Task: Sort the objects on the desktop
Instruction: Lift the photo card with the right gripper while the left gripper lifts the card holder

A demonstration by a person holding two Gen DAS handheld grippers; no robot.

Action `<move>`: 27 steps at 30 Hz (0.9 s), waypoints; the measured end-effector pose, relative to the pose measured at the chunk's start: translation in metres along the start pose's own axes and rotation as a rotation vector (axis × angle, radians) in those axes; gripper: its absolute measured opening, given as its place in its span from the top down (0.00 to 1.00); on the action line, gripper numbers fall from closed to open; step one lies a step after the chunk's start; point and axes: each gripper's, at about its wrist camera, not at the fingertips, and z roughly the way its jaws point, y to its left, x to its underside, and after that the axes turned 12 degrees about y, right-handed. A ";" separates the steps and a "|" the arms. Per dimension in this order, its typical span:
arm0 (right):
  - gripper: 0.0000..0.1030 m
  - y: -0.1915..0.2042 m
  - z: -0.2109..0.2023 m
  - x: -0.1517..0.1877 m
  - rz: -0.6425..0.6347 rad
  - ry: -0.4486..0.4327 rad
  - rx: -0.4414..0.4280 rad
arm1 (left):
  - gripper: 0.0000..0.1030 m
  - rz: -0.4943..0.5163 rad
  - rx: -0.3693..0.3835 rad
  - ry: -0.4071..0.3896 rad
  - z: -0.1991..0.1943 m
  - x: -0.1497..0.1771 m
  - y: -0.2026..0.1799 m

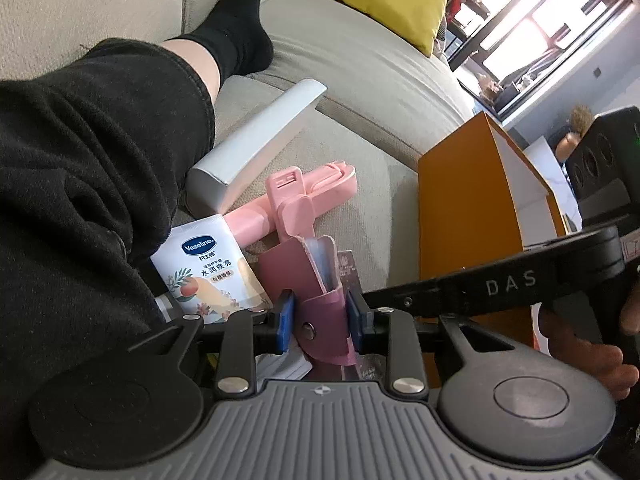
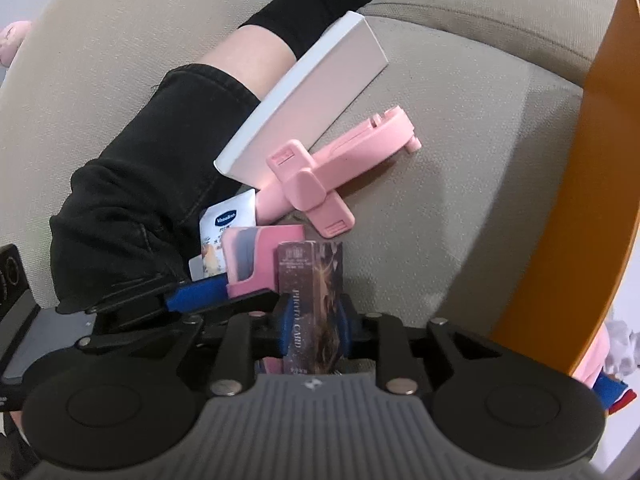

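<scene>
Pinched between my left gripper [image 1: 320, 316], a pink card sleeve [image 1: 316, 280] stands over the sofa cushion [image 1: 360, 208]; my right gripper [image 2: 312, 320] clamps a photo card pack [image 2: 316, 300] just beside it (apparently mid-sort). Next, I judge, comes carrying each to the orange box [image 1: 468, 216]. Only the left view shows the box's open top; only the right shows the pack's print.

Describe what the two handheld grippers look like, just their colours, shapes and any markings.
Both grippers, left gripper and right gripper, share a grey ribbed base, two round black discs, black link bars with silver rivets, and blue-padded fingers. Seen from the left wrist, the right one's black body reads "DAS".
</scene>
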 end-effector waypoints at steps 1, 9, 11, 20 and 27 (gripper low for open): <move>0.71 0.001 0.001 -0.001 -0.001 -0.003 0.003 | 0.68 0.003 -0.004 0.000 -0.001 0.000 -0.001; 0.63 -0.004 0.004 -0.008 0.049 -0.018 -0.058 | 0.68 0.057 -0.059 -0.010 -0.013 0.007 -0.009; 0.63 -0.004 0.006 -0.009 0.060 -0.022 -0.073 | 0.68 0.067 -0.066 -0.011 -0.013 0.007 -0.009; 0.71 0.008 0.020 -0.008 0.009 -0.009 0.061 | 0.69 0.078 -0.069 -0.019 -0.014 0.008 -0.009; 0.76 0.004 0.022 -0.004 0.001 0.003 0.069 | 0.69 0.171 -0.182 -0.011 -0.009 0.010 -0.030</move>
